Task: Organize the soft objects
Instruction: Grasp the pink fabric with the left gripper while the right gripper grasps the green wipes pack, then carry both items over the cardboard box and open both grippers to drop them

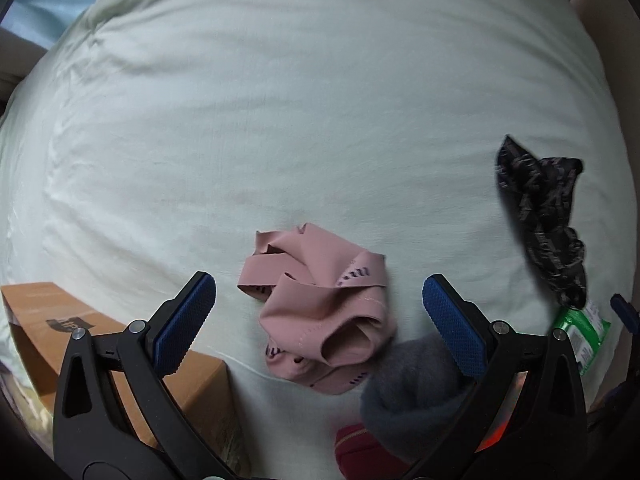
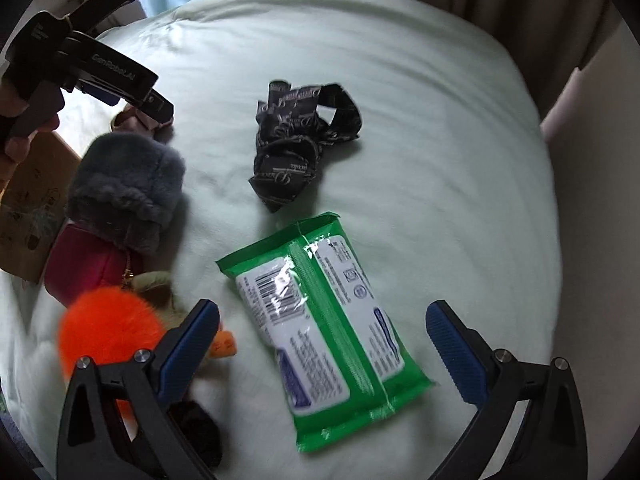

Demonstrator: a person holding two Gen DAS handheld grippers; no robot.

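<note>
A pale, softly creased bed sheet point(image 1: 280, 100) is seen spread with small soft items. In the left wrist view, a crumpled pink elastic garment point(image 1: 320, 312) — smooth, ribbon-edged, printed with dark marks — lies between the blue, ribbed pads of the left gripper point(image 1: 320, 320), whose jaws are spread wide and hold nothing. A grey fluffy slipper point(image 1: 408, 392) is seen just beside the garment, below the right-hand pad; whether that pad touches it cannot be told. A brown cardboard box point(image 1: 48, 320) is shown at the lower left, and a black patterned fabric piece point(image 1: 540, 216) lies well apart to the right.

In the right wrist view, the right gripper point(image 2: 324, 332) is likewise held wide open and empty above a glossy green wipes pack point(image 2: 328, 320) — flat, crinkled plastic with white printed labels — which lies on the sheet between the blue pads, touched by neither. The black fabric is seen knotted and twisted beyond the pack. To the left, the grey slipper rests partly on a dark red pouch point(image 2: 80, 264), with an orange fur pom-pom point(image 2: 104, 328) and a small black fuzzy item point(image 2: 200, 436) near the left finger. A hand point(image 2: 16, 120) is seen gripping the left gripper's handle at the upper left.
</note>
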